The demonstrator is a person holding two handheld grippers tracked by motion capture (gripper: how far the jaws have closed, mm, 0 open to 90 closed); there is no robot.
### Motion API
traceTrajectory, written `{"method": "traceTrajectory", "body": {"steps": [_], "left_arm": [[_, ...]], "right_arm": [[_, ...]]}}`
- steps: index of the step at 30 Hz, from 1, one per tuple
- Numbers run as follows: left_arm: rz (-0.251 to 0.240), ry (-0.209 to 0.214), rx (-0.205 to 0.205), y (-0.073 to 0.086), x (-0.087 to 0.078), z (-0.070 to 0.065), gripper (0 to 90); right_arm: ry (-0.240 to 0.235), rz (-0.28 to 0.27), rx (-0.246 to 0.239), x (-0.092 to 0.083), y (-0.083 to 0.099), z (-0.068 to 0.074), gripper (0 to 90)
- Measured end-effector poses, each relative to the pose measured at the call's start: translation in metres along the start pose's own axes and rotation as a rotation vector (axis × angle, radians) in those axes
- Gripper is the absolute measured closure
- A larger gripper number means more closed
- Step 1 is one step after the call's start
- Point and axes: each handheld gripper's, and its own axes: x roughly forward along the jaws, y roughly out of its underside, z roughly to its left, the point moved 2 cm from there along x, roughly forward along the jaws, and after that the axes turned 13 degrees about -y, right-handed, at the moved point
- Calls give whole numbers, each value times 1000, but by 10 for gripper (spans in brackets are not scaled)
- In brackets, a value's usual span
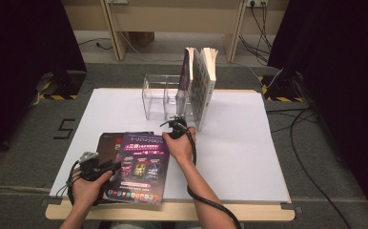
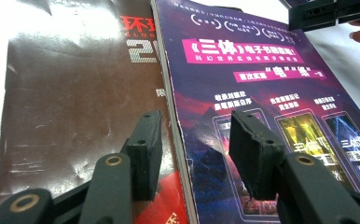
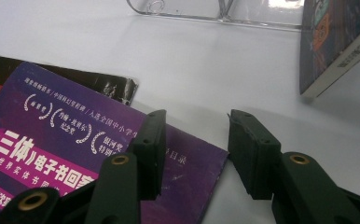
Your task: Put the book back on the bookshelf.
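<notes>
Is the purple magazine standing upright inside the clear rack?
No, the purple magazine lies flat on the table, partly over a dark magazine, in front of the clear rack.

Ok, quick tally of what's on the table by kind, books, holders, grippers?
Magazines lying flat: 2, purple magazine, dark magazine
Books standing in the rack: 2, patterned book, dark book
Clear rack: 1
Grippers: 2, left gripper, right gripper
Total: 7
</notes>
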Motion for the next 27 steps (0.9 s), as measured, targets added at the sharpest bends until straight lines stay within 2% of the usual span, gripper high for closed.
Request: {"method": "traceTrajectory", "body": {"steps": [5, 10, 14, 20, 24, 27], "left_arm": [[6, -2, 7, 0, 0, -2, 569], [10, -32, 43, 1, 0, -5, 619], [13, -49, 43, 0, 0, -8, 648], [16, -83, 51, 1, -1, -12, 657], [15, -81, 41, 1, -2, -12, 660], [16, -79, 38, 1, -2, -12, 660]], "right_arm": [[-11, 0, -6, 0, 0, -1, 573], [-34, -23, 17, -1, 3, -3, 575], [-43, -27, 42, -3, 4, -3, 575], [-29, -24, 40, -6, 7, -2, 576], [-25, -10, 21, -6, 6, -2, 574], [-32, -13, 42, -8, 8, -3, 571]]}}
